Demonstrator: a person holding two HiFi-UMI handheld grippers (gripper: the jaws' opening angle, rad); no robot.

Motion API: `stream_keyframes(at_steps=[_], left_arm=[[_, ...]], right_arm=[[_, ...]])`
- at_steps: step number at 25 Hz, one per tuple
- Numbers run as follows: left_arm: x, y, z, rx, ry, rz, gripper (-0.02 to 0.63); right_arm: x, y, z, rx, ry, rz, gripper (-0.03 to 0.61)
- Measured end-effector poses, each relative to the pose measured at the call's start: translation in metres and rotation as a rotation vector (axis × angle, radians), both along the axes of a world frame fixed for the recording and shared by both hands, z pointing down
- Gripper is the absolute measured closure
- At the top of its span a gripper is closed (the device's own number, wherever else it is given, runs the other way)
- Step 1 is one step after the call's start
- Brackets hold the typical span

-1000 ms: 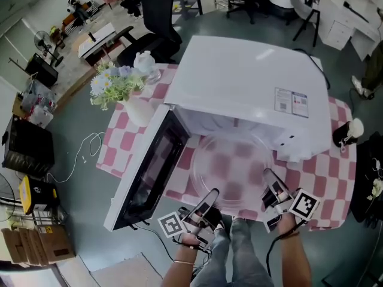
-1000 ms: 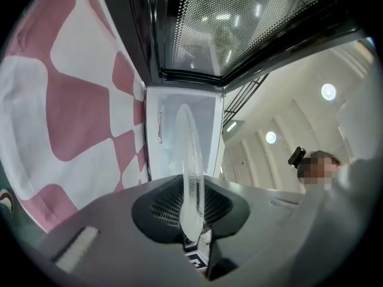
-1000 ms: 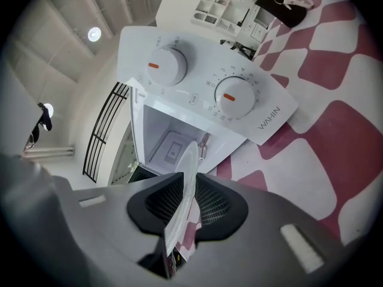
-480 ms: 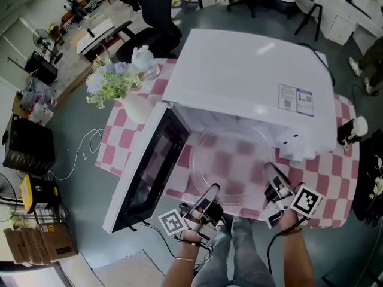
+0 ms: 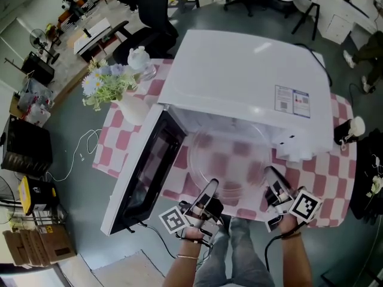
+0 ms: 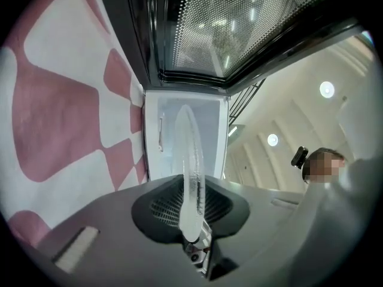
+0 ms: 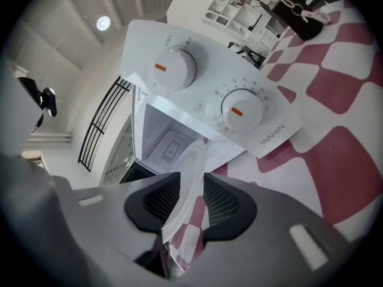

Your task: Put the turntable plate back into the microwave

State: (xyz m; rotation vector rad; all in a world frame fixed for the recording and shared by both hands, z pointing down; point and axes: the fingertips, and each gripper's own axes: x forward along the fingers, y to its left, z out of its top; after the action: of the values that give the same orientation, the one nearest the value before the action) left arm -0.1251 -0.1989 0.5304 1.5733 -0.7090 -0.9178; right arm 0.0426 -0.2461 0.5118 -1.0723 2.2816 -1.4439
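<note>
Two-gripper hold. Gripped the clear turntable plate [image 5: 230, 157] by its near rim: pressed shut on it with left gripper [image 5: 209, 191] at lower centre-left and with right gripper [image 5: 270, 177] at lower centre-right. Held flat at the mouth of the open microwave [image 5: 251, 76], in middle of the frame, over pink checked cloth [image 5: 118, 142].

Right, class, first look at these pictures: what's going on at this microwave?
A person holds a clear round glass turntable plate by its near rim, with the left gripper and the right gripper each clamped on its edge. The plate is roughly level at the mouth of the white microwave, its far edge under the microwave's top. The microwave door is swung open to the left. Everything stands on a pink-and-white checked tablecloth.
</note>
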Motion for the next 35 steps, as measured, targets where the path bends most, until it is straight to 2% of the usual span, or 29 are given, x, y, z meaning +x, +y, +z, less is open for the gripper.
stream_keyframes(at_steps=[8, 16, 24, 35], left_arm=[[-0.002, -0.014, -0.004, 0.000, -0.013, -0.067, 0.568], [-0.007, -0.029, -0.006, -0.010, -0.005, -0.135, 0.566], [-0.003, -0.044, -0.014, -0.004, -0.020, -0.153, 0.566], [0.007, -0.076, -0.023, -0.015, 0.006, -0.184, 0.566]], right_arm=[[0.017, 0.011, 0.008, -0.007, 0.114, 0.029, 0.474], [0.025, 0.031, 0.019, -0.059, 0.122, 0.046, 0.474], [0.053, 0.042, 0.032, -0.078, 0.340, 0.138, 0.474], [0.068, 0.045, 0.030, -0.036, 0.515, 0.171, 0.474]])
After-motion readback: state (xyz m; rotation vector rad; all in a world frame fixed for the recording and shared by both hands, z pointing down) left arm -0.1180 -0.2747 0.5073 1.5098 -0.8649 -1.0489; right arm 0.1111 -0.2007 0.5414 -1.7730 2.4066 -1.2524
